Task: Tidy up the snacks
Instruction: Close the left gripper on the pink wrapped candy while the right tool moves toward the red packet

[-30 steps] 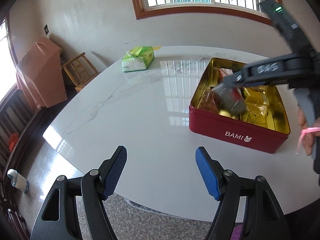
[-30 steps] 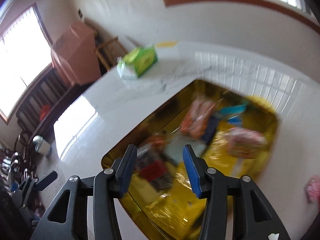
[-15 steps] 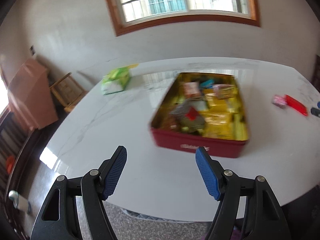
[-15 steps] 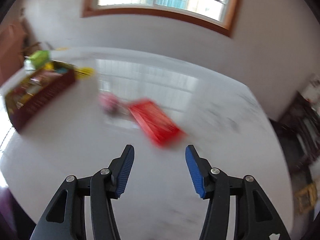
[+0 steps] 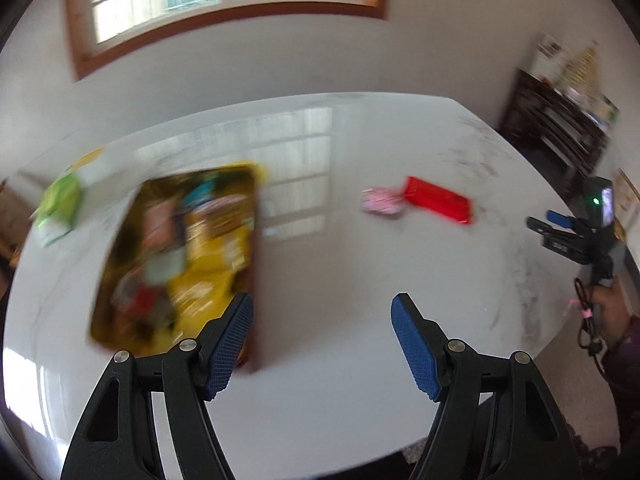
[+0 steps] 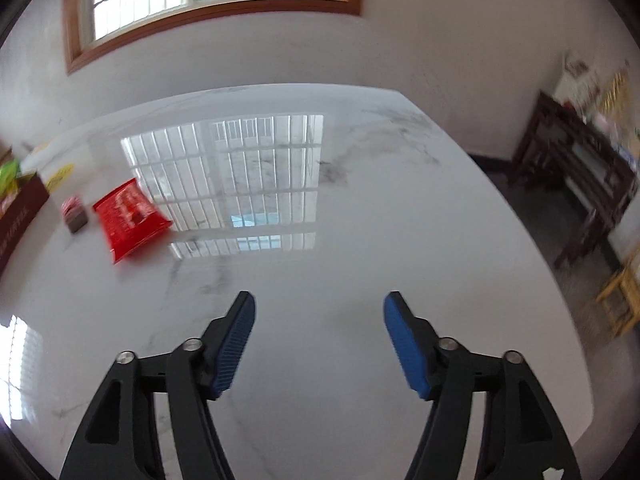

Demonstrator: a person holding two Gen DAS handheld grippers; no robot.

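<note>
my left claw (image 5: 322, 340) hangs released over the white table (image 5: 360, 264), nothing between its blue pads. the tin (image 5: 176, 264) of snacks sits at about ten o'clock from it, blurred, its near corner just behind my left pad. a red packet (image 5: 438, 205) lies at one o'clock, well apart from the tin, with a small pink snack (image 5: 381, 205) just beside its left end. a green pack (image 5: 60, 208) lies beyond the tin at the far left. my right claw (image 6: 319, 334) is opening, jaws wide with only bare table between them; from it the red packet (image 6: 130, 218) lies at ten o'clock, the small snack (image 6: 74, 211) left of that, and the tin (image 6: 18, 216) at the left edge.
</note>
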